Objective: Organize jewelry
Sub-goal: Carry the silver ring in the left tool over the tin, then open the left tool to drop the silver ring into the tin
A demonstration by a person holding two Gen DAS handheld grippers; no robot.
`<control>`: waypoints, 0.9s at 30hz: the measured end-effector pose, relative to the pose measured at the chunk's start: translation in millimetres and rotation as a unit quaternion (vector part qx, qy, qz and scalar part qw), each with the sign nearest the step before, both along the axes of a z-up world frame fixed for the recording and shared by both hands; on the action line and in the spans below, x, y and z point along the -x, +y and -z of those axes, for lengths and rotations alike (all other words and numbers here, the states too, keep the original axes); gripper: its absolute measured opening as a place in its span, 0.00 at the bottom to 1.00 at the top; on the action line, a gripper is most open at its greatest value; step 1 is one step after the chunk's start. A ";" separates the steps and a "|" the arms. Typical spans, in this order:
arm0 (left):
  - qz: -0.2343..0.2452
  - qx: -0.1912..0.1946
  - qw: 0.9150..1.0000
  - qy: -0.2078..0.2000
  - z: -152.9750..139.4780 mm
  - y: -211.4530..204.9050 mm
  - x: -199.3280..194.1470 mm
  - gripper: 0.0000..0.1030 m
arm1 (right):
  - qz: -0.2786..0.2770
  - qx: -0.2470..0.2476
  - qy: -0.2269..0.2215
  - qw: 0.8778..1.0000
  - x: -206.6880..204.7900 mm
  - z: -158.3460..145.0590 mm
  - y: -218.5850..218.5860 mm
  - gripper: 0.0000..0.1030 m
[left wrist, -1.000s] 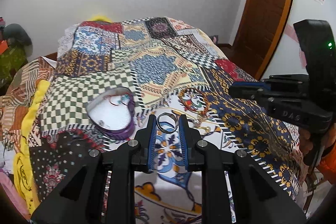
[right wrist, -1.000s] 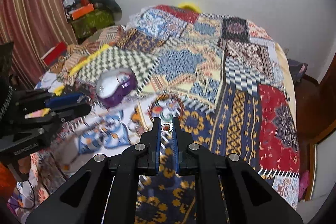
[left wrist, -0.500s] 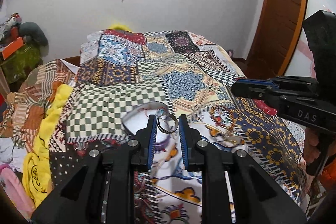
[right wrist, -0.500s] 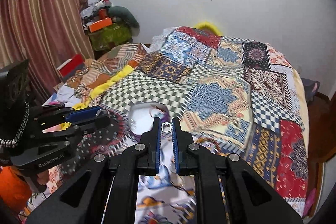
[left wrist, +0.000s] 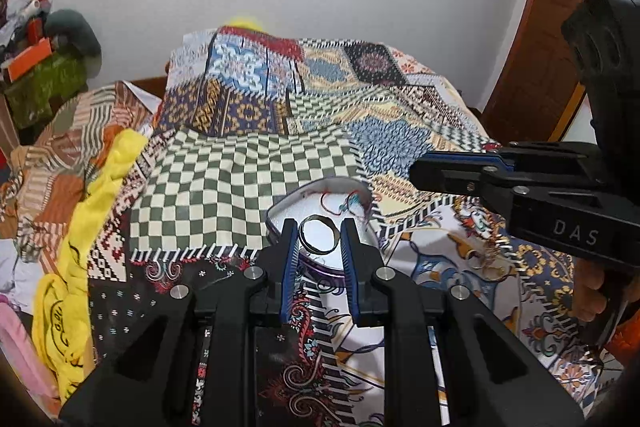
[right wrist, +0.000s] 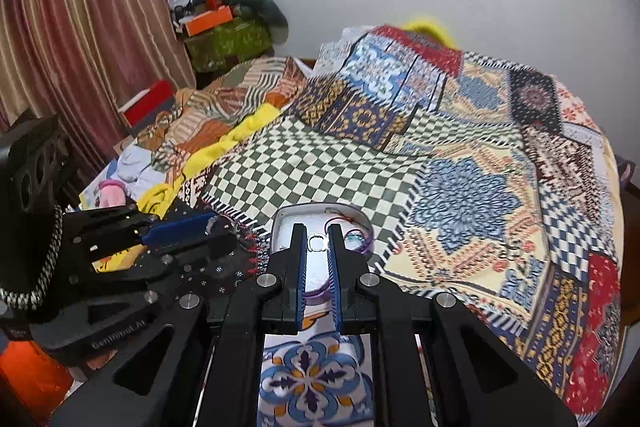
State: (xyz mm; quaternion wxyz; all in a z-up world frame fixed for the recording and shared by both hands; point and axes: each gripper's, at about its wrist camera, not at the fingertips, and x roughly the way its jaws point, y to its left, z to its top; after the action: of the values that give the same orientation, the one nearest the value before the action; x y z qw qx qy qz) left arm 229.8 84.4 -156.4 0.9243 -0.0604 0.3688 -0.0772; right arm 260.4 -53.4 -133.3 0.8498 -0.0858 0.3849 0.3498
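A purple heart-shaped jewelry box point(left wrist: 276, 211) with a white lining lies open on the patchwork bedspread, holding a red thread piece and a blue-green item. My left gripper point(left wrist: 319, 237) is shut on a silver bangle point(left wrist: 319, 237), held just above the box's near rim. My right gripper point(right wrist: 318, 242) is shut on a small silver ring-like piece point(right wrist: 317, 243) over the same box point(right wrist: 362, 221). The right gripper point(left wrist: 416, 173) also shows as a dark body at the right of the left wrist view. More loose jewelry point(left wrist: 486, 259) lies on the spread to the right of the box.
The patchwork bedspread point(left wrist: 240, 183) covers a bed. A yellow cloth point(left wrist: 100, 187) and folded clothes lie at its left edge. Boxes and a green bundle point(right wrist: 228, 39) are stacked by the striped curtain. A wooden door point(left wrist: 536, 55) stands at the right.
Both grippers have travelled across the bedspread toward the heart box, each still holding its piece. The box, formerly off to the left, now sits right under both sets of fingertips.
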 end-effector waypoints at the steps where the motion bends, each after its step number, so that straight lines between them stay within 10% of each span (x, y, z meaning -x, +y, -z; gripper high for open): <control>1: 0.001 0.003 1.000 0.006 4.5 1.0 -4.0 0.20 | -0.002 0.004 0.004 1.000 -2.6 2.3 2.1 0.09; 27: 0.020 -0.013 0.999 0.049 44.7 -2.9 -49.7 0.20 | -0.013 0.064 0.062 0.996 -37.2 49.0 31.8 0.09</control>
State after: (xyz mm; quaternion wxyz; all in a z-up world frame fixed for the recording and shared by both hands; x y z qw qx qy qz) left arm 279.5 81.4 -201.1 0.9043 -0.0449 0.4154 -0.0876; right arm 297.7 -21.5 -182.3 0.8122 -0.1233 0.4574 0.3403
